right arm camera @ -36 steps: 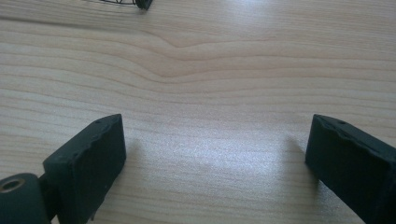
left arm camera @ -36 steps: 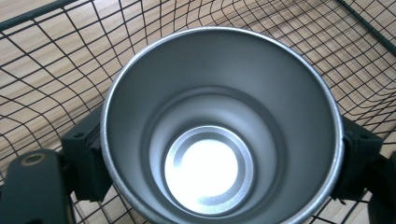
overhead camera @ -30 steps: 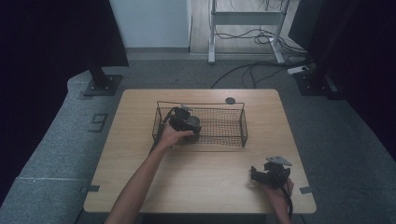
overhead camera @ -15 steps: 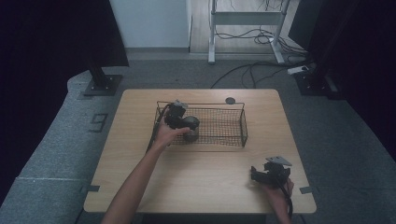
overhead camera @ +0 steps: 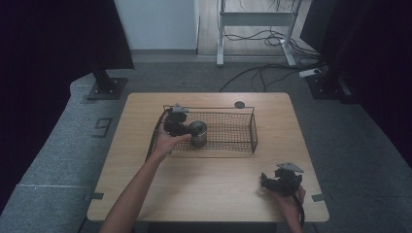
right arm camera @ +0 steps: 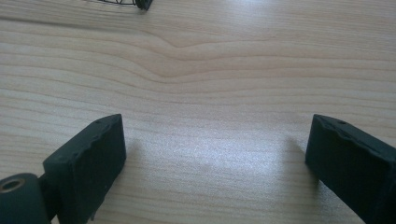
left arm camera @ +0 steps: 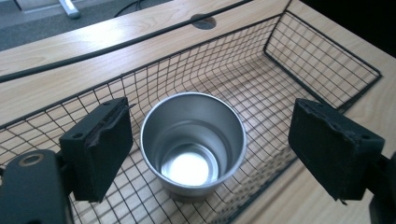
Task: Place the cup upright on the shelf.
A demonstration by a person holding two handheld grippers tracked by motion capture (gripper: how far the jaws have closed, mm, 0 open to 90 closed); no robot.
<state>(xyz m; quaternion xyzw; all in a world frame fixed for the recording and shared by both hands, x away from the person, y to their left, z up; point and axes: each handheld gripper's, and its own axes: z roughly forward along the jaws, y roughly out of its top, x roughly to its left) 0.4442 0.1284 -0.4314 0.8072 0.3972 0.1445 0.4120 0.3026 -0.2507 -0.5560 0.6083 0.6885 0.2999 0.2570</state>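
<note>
The steel cup (left arm camera: 193,144) stands upright inside the wire basket (left arm camera: 322,56), at its left end. My left tongs (left arm camera: 212,149) gape wide around it, touching nothing. I'd lift straight up, clear of the mesh. My right tongs (right arm camera: 217,163) rest open on the bench (right arm camera: 210,70).

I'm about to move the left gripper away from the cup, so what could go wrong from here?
1. The metal cup stands upright on the wire basket mesh, an uneven footing; it might tip.
2. The left gripper is open with a pad close to the cup's rim; a sideways pull could knock it.
</note>
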